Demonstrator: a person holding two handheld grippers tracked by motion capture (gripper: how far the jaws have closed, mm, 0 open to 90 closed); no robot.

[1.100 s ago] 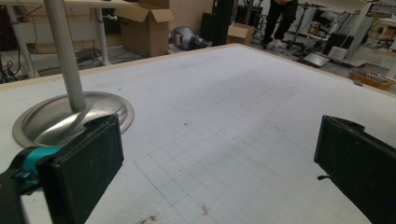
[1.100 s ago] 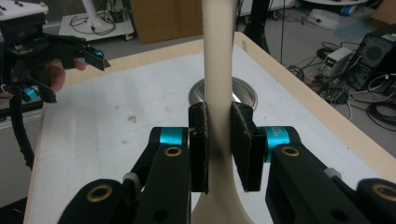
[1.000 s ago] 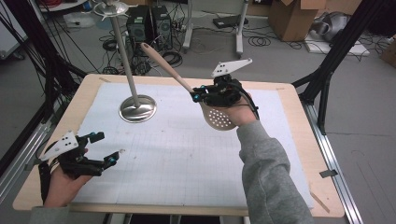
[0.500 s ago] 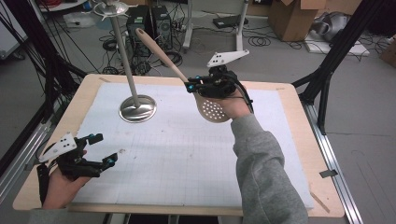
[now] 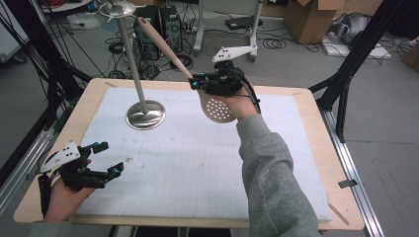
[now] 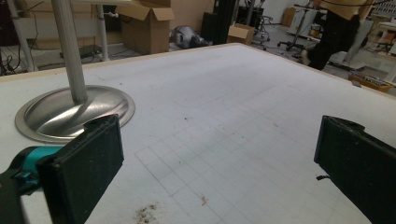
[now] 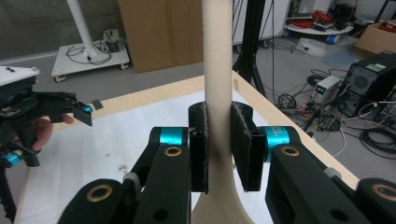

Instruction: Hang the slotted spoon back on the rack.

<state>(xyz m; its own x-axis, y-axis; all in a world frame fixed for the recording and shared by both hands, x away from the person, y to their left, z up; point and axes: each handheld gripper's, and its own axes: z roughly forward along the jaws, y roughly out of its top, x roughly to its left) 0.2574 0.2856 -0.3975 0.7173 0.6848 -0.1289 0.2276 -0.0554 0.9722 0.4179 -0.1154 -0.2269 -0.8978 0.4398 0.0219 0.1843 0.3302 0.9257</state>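
Note:
A beige slotted spoon [image 5: 217,108] hangs in the air above the far right of the white grid mat [image 5: 197,163], its handle [image 7: 217,56] slanting up toward the steel stand. My right gripper [image 5: 197,83] is shut on the handle just above the perforated bowl; in the right gripper view both pads [image 7: 200,140] press on the handle's sides. The steel stand [image 5: 144,114] has a round base on the mat's far left and a thin pole rising to a small top dish [image 5: 116,7]. My left gripper [image 5: 109,158] rests open and empty near the front left corner, its pads [image 6: 88,163] wide apart.
The wooden table edge [image 5: 316,128] frames the mat. Black frame legs [image 5: 346,74] stand at the right and left. Boxes, cables and a computer tower [image 5: 165,24] lie on the floor beyond. The stand's base [image 6: 70,112] is just ahead of the left gripper.
My right gripper has carried the spoon upward and toward the far left, bringing the handle's tip closer to the stand's top. The left gripper has stayed put.

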